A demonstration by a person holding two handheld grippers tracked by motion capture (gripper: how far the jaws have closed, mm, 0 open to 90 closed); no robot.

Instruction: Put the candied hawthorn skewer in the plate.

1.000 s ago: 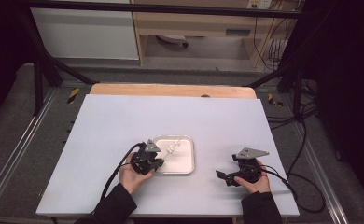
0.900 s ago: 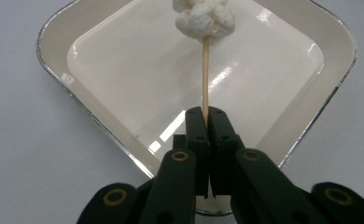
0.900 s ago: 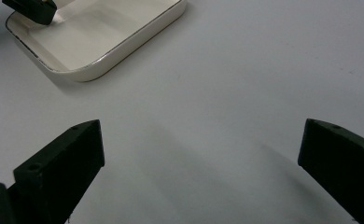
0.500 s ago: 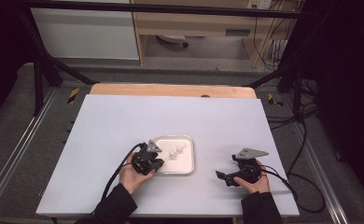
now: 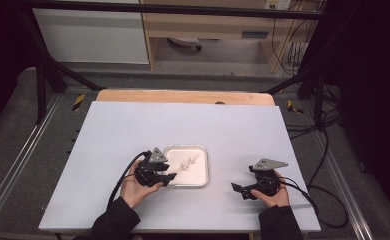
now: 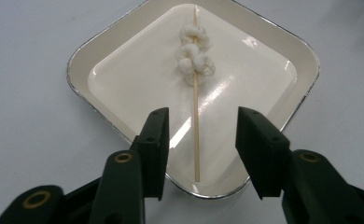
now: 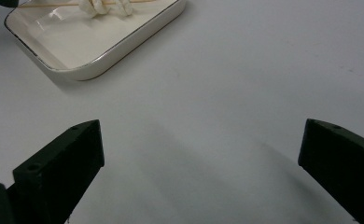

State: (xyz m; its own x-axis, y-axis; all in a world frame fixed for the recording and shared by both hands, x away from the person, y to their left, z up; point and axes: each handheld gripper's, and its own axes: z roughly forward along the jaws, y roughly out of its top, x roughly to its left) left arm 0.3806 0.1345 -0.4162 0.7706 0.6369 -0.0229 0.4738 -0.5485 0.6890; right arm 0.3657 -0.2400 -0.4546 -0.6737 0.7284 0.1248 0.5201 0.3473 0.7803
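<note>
Here, at the left of the near edge of the surface [image 5: 133, 125], the left tool [image 5: 169, 176] is held low by the person's left hand [image 5: 135, 187], its tips reaching over the near-left rim of the tray [image 5: 203, 167]. Its jaws have just been opening and now stand apart on either side of the bare end of the skewer [image 6: 196, 126] without pressing on it – a stance that reads as a release after the stick was laid down, though a fresh grasp cannot be ruled out. The skewer is seen lying flat inside the tray, its bare end pointed toward the left tool and the white knotted pieces [image 6: 195, 55] threaded near its far end; lying within the rim, it is kept from rolling onto the surface. The tray itself sits a little left of the middle of the near half of the surface, within easy reach of both hands.

Farther right, near the near-right corner, the right tool [image 5: 238, 189] is rested on the surface in the right hand [image 5: 272, 192], well apart from the tray. Its jaws are spread wide with nothing between them, and they are pointed toward the tray – probably parked there so that the left tool's work is not crowded, yet kept ready should the tray need steadying.
</note>
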